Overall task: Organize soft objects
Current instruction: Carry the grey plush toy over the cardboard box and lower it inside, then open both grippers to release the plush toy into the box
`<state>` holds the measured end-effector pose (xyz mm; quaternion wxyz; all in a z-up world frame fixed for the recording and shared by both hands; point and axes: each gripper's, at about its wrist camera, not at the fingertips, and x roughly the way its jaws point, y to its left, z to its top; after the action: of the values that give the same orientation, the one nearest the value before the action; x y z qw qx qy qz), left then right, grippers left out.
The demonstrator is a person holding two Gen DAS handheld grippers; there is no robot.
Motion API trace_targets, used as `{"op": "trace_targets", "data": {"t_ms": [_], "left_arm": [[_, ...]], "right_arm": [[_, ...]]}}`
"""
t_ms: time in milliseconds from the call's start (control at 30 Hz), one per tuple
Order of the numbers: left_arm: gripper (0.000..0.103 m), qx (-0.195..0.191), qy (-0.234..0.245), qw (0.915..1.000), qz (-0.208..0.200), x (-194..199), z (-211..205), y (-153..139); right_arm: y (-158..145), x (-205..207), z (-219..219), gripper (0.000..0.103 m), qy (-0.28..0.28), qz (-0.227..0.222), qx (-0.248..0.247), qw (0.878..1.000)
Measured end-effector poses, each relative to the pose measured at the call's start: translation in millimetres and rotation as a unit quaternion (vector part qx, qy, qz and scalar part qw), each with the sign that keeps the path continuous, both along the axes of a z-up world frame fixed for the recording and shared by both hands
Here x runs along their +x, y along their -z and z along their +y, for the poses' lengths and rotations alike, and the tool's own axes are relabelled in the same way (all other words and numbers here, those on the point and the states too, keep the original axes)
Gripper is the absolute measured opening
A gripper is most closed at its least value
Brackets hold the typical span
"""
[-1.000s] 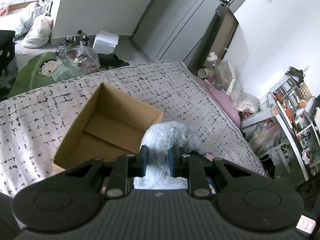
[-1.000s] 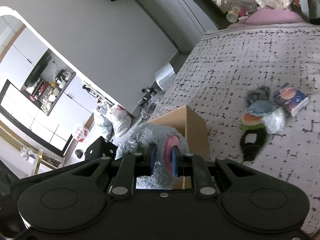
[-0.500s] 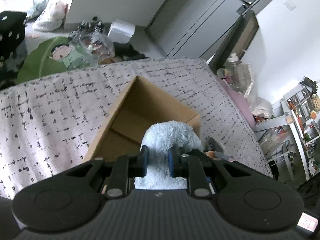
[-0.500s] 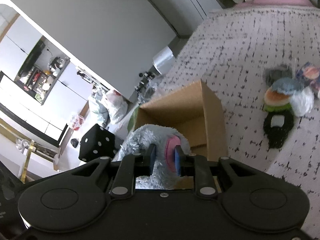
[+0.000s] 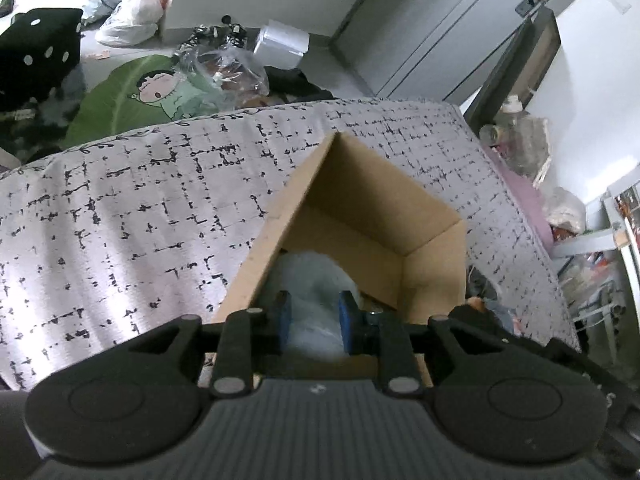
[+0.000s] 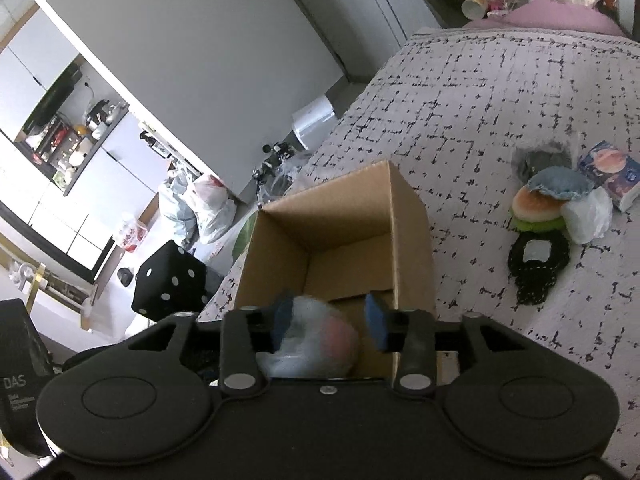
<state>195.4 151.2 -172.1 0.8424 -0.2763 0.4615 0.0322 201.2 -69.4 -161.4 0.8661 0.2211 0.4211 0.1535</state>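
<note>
Plush (image 5: pixel 316 288) sits low inside box (image 5: pixel 432 264) on the bed (image 5: pixel 140 208). Left hand-held gripper (image 5: pixel 315 322) pads flank it, grip uncertain; right hand-held gripper (image 6: pixel 330 322) is spread, plush (image 6: pixel 316 340) blurred between, apparently released. Judged light, squashy, non-fragile: pinch a thick fold of fur.

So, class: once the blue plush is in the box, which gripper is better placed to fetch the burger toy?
Right. The right gripper stands open, and the burger toy lies on its side of the cardboard box. The left gripper seems shut on the blue plush.

Black dice cushion (image 6: pixel 170 280) on floor; bags (image 5: pixel 130 20) nr wall.
</note>
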Motion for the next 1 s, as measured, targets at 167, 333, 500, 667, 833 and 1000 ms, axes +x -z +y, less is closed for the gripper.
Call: {"op": "trace_targets", "data": {"t_ms": [167, 333, 500, 667, 833, 1000], "left_arm": [[0.042, 0.014, 0.001, 0.9998, -0.015, -4, -5, -13], [0.056, 0.032, 0.002, 0.9992, -0.024, -9, -15, -24], [0.065, 0.044, 0.004, 0.9985, -0.034, -14, -27, -35], [0.070, 0.057, 0.012, 0.9966, -0.057, -22, -45, -53], [0.071, 0.063, 0.024, 0.9947, -0.077, -29, -63, -69], [0.080, 0.076, 0.036, 0.9921, -0.093, -36, -83, -84]], "right_arm": [[-3, -4, -7, 0.045, 0.005, 0.005, -0.004, 1.000], [-11, -12, -17, 0.052, 0.014, -0.001, -0.014, 1.000], [-21, -20, -30, 0.055, 0.026, -0.007, -0.025, 0.999], [-39, -31, -51, 0.075, 0.043, -0.033, -0.041, 0.998], [-52, -38, -78, 0.082, 0.063, -0.042, -0.034, 0.997], [-64, -48, -106, 0.091, 0.079, -0.057, -0.030, 0.995]]}}
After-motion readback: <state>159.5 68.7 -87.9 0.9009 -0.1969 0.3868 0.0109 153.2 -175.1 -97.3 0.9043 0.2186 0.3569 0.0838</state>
